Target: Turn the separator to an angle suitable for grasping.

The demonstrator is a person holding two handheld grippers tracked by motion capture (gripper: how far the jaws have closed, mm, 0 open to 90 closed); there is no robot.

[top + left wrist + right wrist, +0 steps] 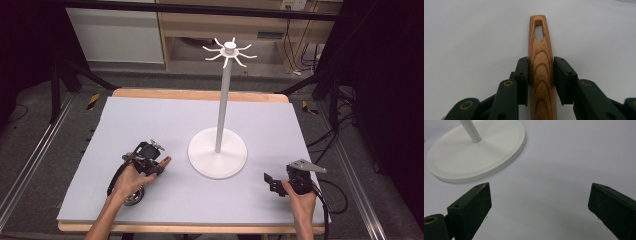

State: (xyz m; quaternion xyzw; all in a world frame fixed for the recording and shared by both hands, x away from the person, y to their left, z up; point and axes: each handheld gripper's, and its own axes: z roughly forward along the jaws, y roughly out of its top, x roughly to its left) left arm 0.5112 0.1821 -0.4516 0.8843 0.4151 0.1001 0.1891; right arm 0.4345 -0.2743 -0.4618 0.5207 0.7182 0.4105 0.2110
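Tabletop (pixel 150 125), pale sheet over a wood board, carries a white stand (pixel 218 152) at centre: round base, tall pole, a crown of hooks (pixel 230 52) at the top, toward 12 o'clock. Left hand-held gripper (pixel 150 160) sits low at about 8 o'clock of the base, near it but apart; right hand-held gripper (pixel 274 183) at about 4 o'clock, well clear. In the left gripper view the jaws are closed against both sides of a wooden handle (pixel 541 65), pads bearing on its flat edges roughly mid-length; the slotted hanging hole (pixel 539 31) points away from the hand. The handle lies on or just above the sheet; cannot tell which, and its working end is hidden below the frame. Right hand-held gripper (pixel 539 202) is wide open, holding nothing, aimed at the base. Judgement: step in hand is likely lifting the handle to hang it by the slot. To do it well: keep the grip square so the handle does not pivot, raise it clear of the pole, and bring the slot squarely over one hook tip. Right hand-held gripper could steady the base.
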